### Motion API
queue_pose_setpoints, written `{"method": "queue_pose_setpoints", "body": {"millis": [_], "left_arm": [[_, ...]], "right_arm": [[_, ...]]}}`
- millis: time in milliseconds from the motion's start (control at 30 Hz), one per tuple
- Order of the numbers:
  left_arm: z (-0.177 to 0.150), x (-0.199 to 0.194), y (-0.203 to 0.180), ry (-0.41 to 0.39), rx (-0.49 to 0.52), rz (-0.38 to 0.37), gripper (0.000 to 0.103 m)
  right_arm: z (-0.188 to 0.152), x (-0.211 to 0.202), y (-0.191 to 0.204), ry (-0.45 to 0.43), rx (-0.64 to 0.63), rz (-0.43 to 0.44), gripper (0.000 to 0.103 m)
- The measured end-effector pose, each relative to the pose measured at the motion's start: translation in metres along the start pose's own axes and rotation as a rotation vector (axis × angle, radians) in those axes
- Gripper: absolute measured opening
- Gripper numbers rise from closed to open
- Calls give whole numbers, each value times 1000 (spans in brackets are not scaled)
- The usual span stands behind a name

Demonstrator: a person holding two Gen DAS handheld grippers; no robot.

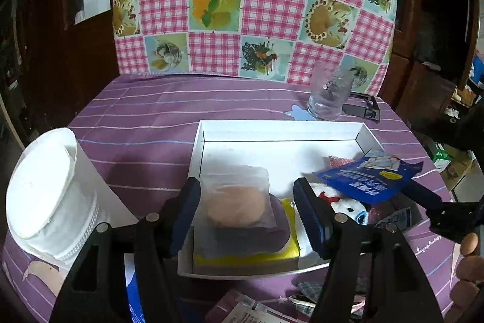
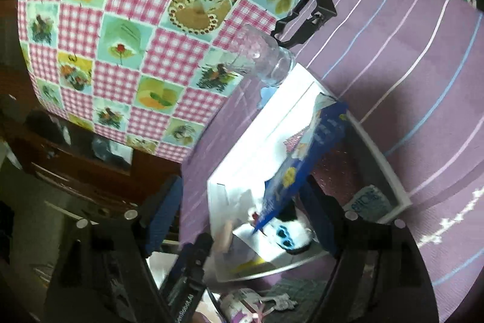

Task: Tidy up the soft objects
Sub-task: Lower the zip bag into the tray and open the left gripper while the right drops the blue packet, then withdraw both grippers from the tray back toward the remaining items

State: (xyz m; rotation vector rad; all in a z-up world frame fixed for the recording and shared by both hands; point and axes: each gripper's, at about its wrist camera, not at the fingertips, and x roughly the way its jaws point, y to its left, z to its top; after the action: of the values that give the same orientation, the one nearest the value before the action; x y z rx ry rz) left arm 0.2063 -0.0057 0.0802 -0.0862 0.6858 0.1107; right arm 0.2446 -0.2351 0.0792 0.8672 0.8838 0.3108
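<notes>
A white cylindrical paper-wrapped roll (image 1: 50, 186) stands at the left on the purple striped cloth of the counter (image 1: 145, 117). Beside it, the left gripper (image 1: 246, 214), jaws open, straddles a clear packet holding a peach-coloured puff (image 1: 237, 203), which rests on a purple sponge (image 1: 276, 227) over a yellow pad (image 1: 289, 255) in the shallow white cardboard tray (image 1: 198, 147). Further right, the right gripper (image 2: 242, 202), jaws apart, sits at a blue plastic packet (image 1: 370, 176) tilted above a white plush toy (image 1: 348, 206); a clear glass tumbler (image 1: 328, 94) stands behind the tray

Blue packet (image 2: 305, 156) tilted over white tray (image 2: 402, 196), plush toy (image 2: 287, 232) beneath
</notes>
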Motion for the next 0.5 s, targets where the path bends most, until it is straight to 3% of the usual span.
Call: {"method": "queue_pose_setpoints", "body": {"millis": [300, 500], "left_arm": [[1, -2, -2, 4, 15, -2, 65], [7, -13, -5, 1, 61, -6, 65]], "right_arm": [[5, -15, 6, 104, -46, -132, 80], [5, -30, 14, 133, -67, -107, 80]]}}
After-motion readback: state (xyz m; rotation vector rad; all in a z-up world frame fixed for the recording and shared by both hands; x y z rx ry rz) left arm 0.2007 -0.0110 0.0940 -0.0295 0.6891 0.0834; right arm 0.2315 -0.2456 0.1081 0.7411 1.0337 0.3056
